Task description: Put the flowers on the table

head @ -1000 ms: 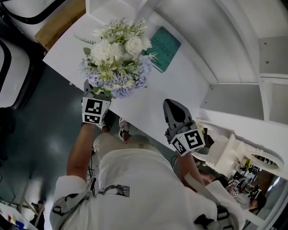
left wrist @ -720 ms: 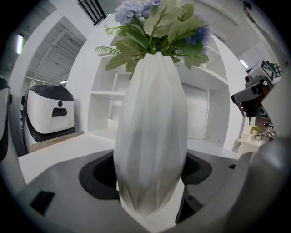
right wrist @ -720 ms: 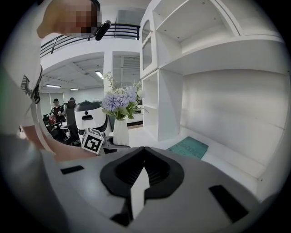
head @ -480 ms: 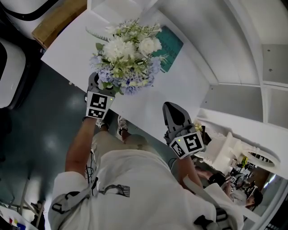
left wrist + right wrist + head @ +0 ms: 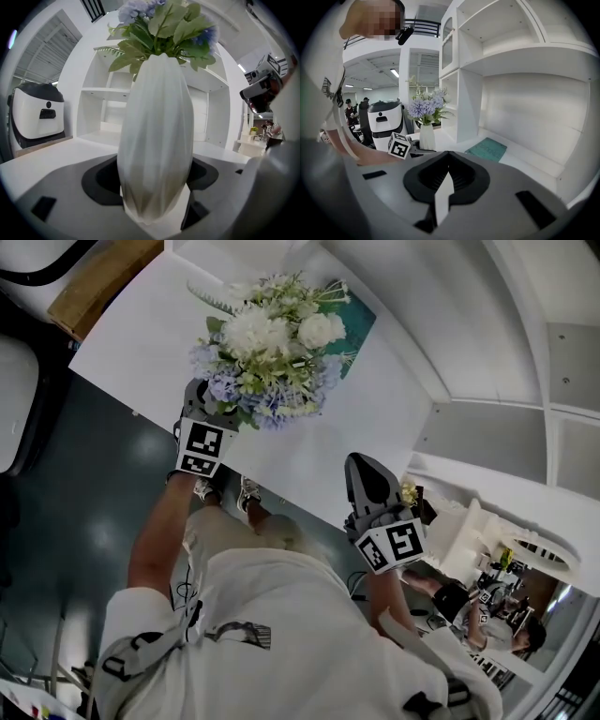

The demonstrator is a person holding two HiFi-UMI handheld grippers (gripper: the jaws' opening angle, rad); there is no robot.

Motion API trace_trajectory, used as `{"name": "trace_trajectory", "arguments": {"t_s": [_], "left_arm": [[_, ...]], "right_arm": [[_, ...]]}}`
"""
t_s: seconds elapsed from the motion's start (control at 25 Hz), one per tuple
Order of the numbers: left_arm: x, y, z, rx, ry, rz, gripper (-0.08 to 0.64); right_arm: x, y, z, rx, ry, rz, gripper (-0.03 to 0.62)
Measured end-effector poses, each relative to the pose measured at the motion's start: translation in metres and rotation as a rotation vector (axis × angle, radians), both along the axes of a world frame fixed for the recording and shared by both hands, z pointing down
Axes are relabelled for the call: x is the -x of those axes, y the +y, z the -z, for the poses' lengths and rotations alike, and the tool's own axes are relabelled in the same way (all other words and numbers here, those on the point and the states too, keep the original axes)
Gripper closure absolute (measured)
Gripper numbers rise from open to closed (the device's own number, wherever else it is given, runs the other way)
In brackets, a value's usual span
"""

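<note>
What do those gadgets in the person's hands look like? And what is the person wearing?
The left gripper and right gripper are matching grey plastic tools with two tapering jaws and black insets. Each carries a white cube printed with black square markers. The person wears a white short-sleeved shirt with black print.

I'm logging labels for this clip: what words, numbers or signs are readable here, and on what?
No text reads clearly.
Teal rectangular book on the white table: any cover print too blurred.
Black-and-white square markers: coded patterns, no letters.
Dark print on the white shirt: illegible.
</note>
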State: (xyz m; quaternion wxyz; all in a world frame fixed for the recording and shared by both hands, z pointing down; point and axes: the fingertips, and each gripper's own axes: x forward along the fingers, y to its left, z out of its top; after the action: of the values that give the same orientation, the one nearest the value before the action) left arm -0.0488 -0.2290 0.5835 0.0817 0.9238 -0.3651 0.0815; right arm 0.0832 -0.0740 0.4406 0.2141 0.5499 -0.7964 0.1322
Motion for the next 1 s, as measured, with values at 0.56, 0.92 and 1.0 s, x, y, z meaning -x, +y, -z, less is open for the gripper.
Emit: {"name": "trace_trajectory", "arguments": {"t_s": [0.56,0.92,1.0], "left_arm": [[-0.003,-0.006,0.002,-0.045,0.007,-0.025,0.18],[-0.002,-0.009,0.0,-0.069,-0.002,-0.039,0.179],[-0.002,-0.009,0.0,-0.073,0.001,-0.039,0.179]], "right_arm": [[-0.002,0.005,0.001,0.005,-0.004,-0.023,0.583],[0.007,-0.003,0.004,0.005,-0.015,-0.002,0.583],[0.007,-0.003,0.005,0.001,-0.02,0.002,0.583]]}}
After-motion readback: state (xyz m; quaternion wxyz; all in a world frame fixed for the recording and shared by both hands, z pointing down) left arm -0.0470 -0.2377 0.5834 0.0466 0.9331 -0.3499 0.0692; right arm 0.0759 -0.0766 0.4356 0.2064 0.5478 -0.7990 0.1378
